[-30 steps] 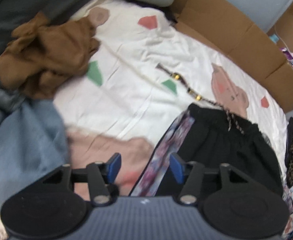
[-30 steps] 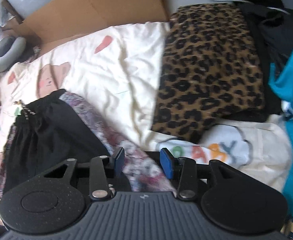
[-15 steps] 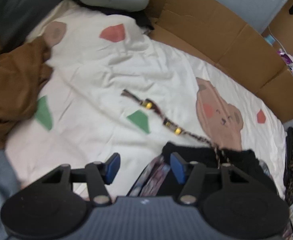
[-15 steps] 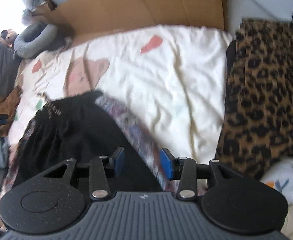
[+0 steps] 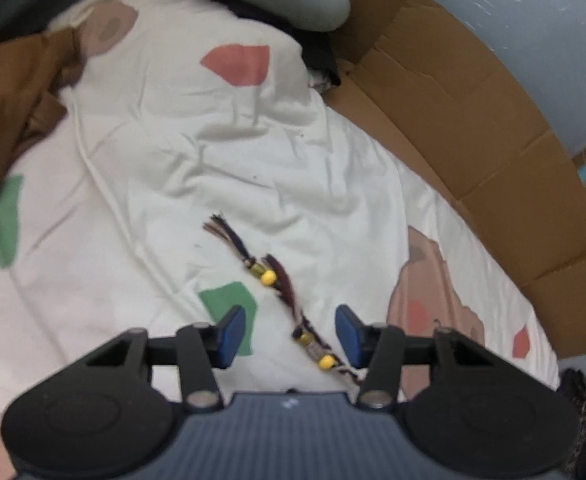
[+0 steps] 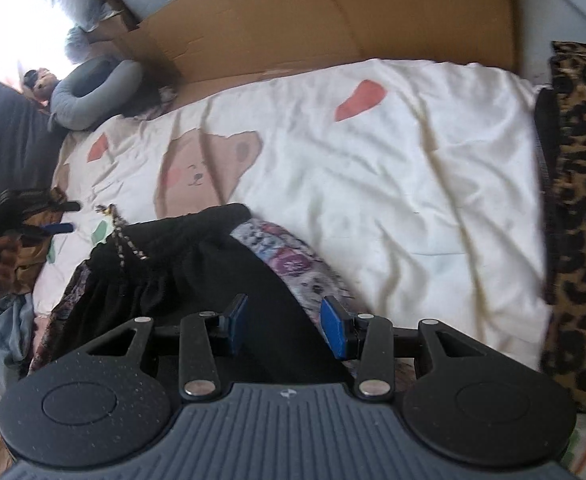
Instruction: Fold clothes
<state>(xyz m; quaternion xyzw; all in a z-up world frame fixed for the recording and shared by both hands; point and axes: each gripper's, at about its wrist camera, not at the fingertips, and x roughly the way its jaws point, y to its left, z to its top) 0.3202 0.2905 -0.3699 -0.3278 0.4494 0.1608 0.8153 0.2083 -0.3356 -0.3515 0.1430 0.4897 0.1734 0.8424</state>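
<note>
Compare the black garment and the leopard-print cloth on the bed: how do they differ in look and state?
The black garment is plain black with a flowery strip along its side; the leopard-print cloth is tan with black spots. The black garment lies rumpled with a beaded cord on it; the leopard-print cloth looks flatter and shows no cord. The black garment lies near the right gripper; the leopard-print cloth lies at the right edge. Both rest on the white bedcover.

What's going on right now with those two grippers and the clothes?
Left gripper open, just narrowed, over the beaded drawstring. Right gripper open above the black shorts. Nothing gripped. Nothing blocking.
</note>
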